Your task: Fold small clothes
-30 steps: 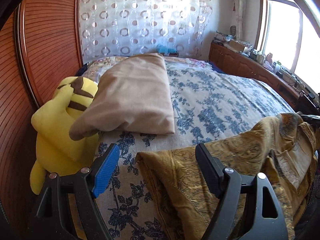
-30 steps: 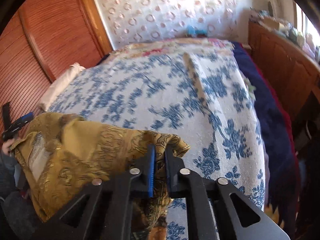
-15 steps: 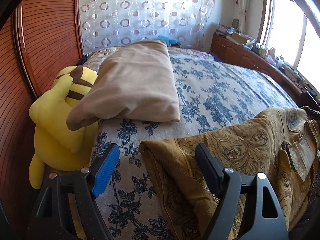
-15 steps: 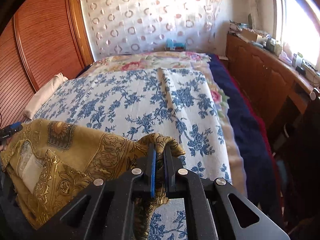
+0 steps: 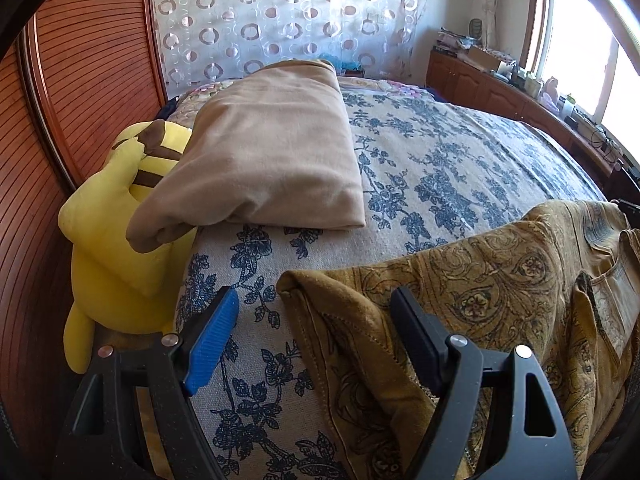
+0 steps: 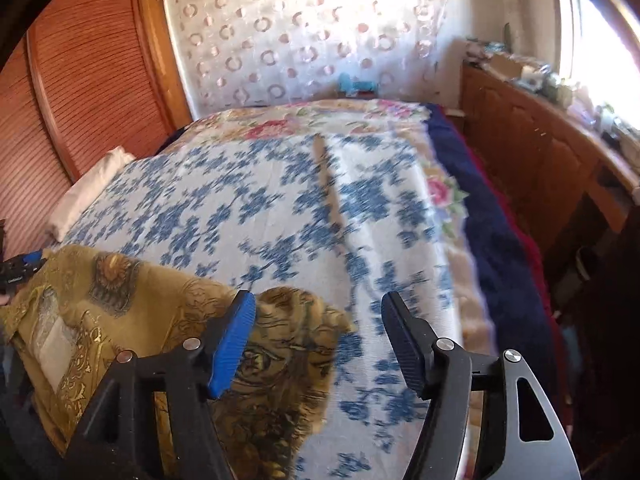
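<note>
We're scanning both views and find no text we can read; the small white marking on the left hand-held gripper is too blurred.

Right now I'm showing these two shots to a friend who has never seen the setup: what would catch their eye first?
Probably the mustard-gold patterned garment, spread along the near edge of the blue-flowered bedspread, with both the left gripper and the right gripper open over its corners. Next, the bright yellow plush toy wedged against the wooden wall at the bed's left side, half under a folded beige cloth.
</note>
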{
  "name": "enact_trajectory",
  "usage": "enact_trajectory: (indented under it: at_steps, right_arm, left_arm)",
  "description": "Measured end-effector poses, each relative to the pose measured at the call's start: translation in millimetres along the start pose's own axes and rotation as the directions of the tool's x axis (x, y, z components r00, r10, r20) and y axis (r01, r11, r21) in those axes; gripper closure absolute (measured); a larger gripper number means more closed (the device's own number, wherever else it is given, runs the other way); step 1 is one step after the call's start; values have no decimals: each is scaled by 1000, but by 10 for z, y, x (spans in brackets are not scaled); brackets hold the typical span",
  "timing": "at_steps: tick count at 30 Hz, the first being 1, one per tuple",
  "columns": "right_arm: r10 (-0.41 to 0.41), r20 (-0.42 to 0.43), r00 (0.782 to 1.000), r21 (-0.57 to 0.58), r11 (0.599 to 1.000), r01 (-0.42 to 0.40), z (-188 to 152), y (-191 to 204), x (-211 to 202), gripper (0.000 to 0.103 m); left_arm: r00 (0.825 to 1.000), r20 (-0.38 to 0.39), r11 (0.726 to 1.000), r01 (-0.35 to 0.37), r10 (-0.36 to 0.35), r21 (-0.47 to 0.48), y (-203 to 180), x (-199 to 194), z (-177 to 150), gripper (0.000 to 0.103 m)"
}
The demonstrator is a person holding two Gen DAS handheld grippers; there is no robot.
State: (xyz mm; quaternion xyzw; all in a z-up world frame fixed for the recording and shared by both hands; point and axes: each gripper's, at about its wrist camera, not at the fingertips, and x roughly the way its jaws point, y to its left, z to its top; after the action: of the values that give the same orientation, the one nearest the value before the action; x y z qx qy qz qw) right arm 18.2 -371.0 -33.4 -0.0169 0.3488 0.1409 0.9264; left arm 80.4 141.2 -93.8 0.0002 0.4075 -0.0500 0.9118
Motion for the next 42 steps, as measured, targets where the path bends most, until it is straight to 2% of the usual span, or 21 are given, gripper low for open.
enact_trajectory:
  at_steps: [5,13,16,18,19,21,22,24,27,29,32,34,36,40,42]
  right_arm:
    - [33,-22,999,-1,999,-33,-16,45,113,36]
    - [39,-46,998,-24,999,-40,-49,75,227,36]
    - [29,-51,998,-46,998,-31,-51,107,243,39]
    - [36,-64,997,-58,998,-39,-44,124,240,54]
    - [36,-75,996,-67,997,-41,-38,139,238,57]
    - [48,-97,994,-88,995,-57,-29,187,228,76]
    - [50,-105,993,-107,992,-61,-29,222,225,80]
    - [42,-112,993,-143,988,-58,-28,295,224,88]
    - [11,-87,996,-170,985,-26,-7,356,179,90]
    - [-4,-43,999,-180,984,-4,-6,391,74,91]
    - [14,45,999,-169,986,-6,-12,429,-230,91]
    - [36,111,993,-164,986,-17,-1,472,-489,91]
    - [73,134,988,-168,984,-50,6,497,-697,92]
    - [86,195,977,-191,980,-49,91,571,-1119,92]
    - [89,231,969,-203,978,-41,157,596,-1347,92]
  left_arm:
    - [1000,-1,1000,-1,1,0,-10,4,7,23]
    - [1000,-1,1000,0,0,0,-14,4,14,23]
    - [1000,7,999,25,-25,33,-60,-24,3,38]
    - [999,1,999,40,-40,37,-82,-51,-13,47]
    - [999,0,998,50,-50,36,-94,-68,-21,51]
    - [998,2,997,67,-68,44,-124,-90,-40,68]
    - [996,3,995,85,-85,42,-139,-97,-44,72]
    - [995,5,994,102,-102,35,-135,-114,-50,90]
    - [992,46,993,119,-119,11,-149,-226,-44,95]
    - [983,110,988,151,-148,-26,-135,-420,-19,95]
    - [965,211,984,171,-157,-49,-114,-795,26,96]
    - [949,274,984,176,-160,-36,-156,-1064,63,96]
    - [934,321,986,169,-157,-9,-215,-1281,110,96]
    - [893,414,983,181,-177,30,-312,-1704,295,96]
    - [880,437,982,176,-188,68,-324,-1832,431,96]
